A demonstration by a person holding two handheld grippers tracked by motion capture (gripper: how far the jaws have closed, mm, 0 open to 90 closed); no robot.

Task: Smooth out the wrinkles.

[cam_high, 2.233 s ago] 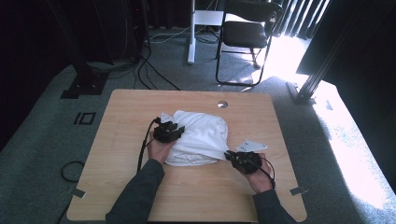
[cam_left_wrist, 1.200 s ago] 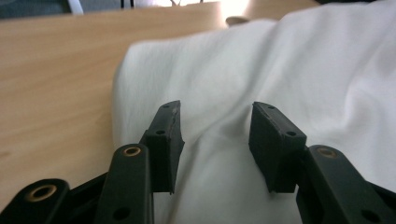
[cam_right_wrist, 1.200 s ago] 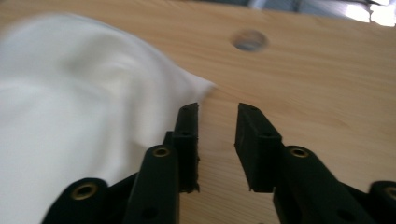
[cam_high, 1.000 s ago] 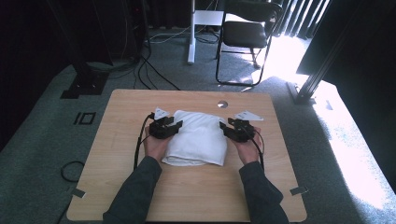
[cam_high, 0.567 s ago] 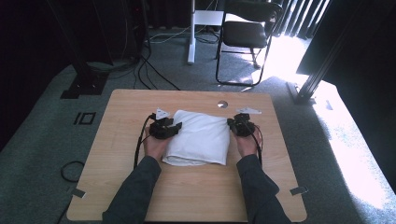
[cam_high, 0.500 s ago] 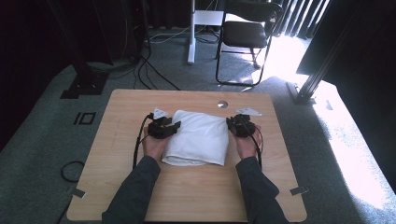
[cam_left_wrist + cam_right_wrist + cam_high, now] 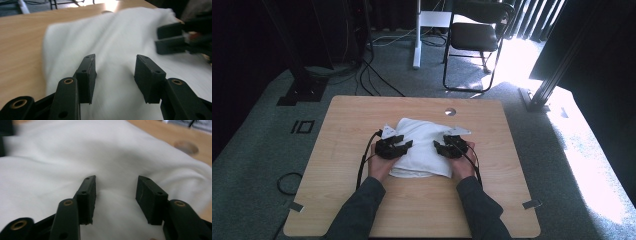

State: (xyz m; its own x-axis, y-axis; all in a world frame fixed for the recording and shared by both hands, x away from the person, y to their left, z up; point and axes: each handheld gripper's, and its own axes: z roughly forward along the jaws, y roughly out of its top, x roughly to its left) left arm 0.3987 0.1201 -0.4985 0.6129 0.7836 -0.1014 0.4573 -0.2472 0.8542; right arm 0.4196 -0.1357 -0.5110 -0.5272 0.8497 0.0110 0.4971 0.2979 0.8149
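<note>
The folded white cloth (image 7: 419, 147) lies in the middle of the wooden surface (image 7: 512, 200), and the left gripper (image 7: 115, 68) and right gripper (image 7: 116, 190) hover at its opposite sides, jaws spread, probably to pinch both edges.

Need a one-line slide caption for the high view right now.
Left tool and right tool, both open, rest on opposite sides of a folded white towel on the wooden table.

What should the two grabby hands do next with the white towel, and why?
Probably close both sets of fingers on the white towel. The left gripper and right gripper are both open, one at each side of the folded towel, with cloth lying between the fingers, so pinching it seems the natural next step.
</note>
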